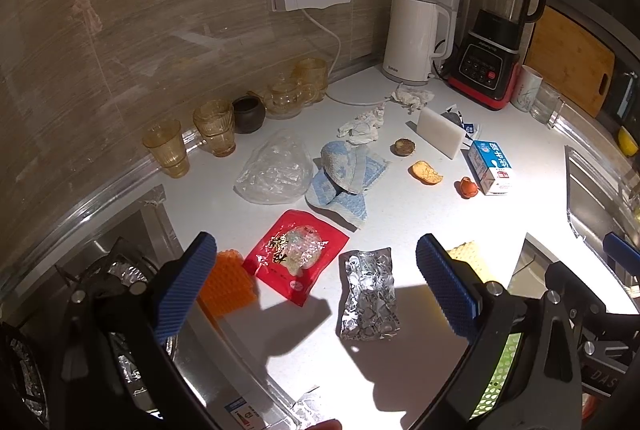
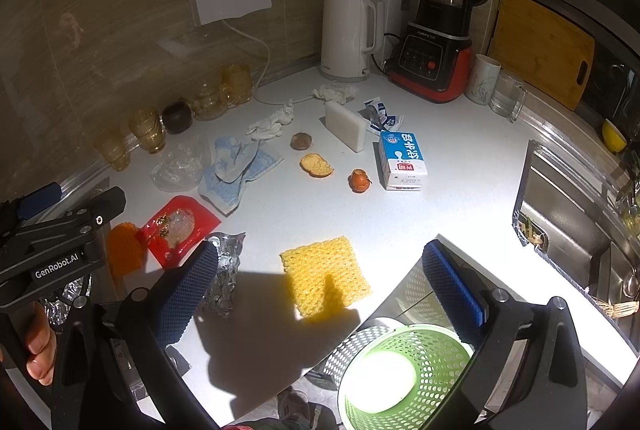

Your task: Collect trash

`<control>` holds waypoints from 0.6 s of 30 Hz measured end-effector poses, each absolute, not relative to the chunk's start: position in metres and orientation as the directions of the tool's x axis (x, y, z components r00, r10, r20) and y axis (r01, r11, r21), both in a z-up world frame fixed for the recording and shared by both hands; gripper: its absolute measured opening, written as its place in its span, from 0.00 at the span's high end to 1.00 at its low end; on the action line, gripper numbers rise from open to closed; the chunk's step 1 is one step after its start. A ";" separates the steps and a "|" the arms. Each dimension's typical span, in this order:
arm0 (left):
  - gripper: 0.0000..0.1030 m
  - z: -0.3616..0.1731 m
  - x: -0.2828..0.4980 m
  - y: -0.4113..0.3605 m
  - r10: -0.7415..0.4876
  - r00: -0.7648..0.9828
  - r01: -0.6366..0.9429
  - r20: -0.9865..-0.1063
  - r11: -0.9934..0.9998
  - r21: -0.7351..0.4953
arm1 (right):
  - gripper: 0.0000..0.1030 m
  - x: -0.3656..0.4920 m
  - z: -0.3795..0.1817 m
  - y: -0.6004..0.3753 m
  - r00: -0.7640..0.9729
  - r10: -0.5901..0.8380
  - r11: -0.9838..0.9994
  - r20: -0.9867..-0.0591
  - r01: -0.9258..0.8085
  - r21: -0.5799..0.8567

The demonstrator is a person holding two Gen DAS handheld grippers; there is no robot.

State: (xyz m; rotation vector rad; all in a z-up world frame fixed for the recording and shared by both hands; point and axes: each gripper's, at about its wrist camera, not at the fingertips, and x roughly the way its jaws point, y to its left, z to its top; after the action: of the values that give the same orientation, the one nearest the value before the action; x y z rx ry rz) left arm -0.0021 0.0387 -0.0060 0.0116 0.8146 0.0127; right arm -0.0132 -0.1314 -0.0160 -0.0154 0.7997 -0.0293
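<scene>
Left wrist view: crumpled silver foil wrapper (image 1: 369, 295) lies flat on white countertop (image 1: 400, 214), between the spread blue pads of the left gripper (image 1: 316, 284), jaws released, nothing held. Red snack packet (image 1: 297, 255) with yellow print just left of it, orange mesh sleeve (image 1: 227, 280) further left. Right gripper (image 2: 320, 288) also wide apart, empty, above yellow mesh pad (image 2: 325, 275); green perforated plastic basket (image 2: 404, 376) near right below counter edge. Far: blue-white milk carton (image 2: 402, 160), black-red blender (image 2: 438, 26) marked "Joyoung". "GenRobot.AI" on left gripper body.
</scene>
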 end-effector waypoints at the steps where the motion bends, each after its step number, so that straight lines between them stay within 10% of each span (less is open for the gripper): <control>1: 0.07 -0.006 -0.002 0.039 0.015 0.685 -0.007 -0.728 1.000 0.014 | 0.02 -0.013 -0.016 -0.132 0.697 -0.032 0.999 -0.717 0.020 -0.025; 18: 0.07 -0.008 -0.005 0.039 0.014 0.684 -0.009 -0.729 1.000 0.011 | 0.02 -0.013 -0.018 -0.131 0.693 -0.029 1.000 -0.721 0.018 -0.023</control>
State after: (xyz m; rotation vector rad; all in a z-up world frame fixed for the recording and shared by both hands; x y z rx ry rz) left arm -0.0049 0.0394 -0.0080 0.0071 0.8175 0.0131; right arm -0.0127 -0.1311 -0.0176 -0.0145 0.8053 -0.0262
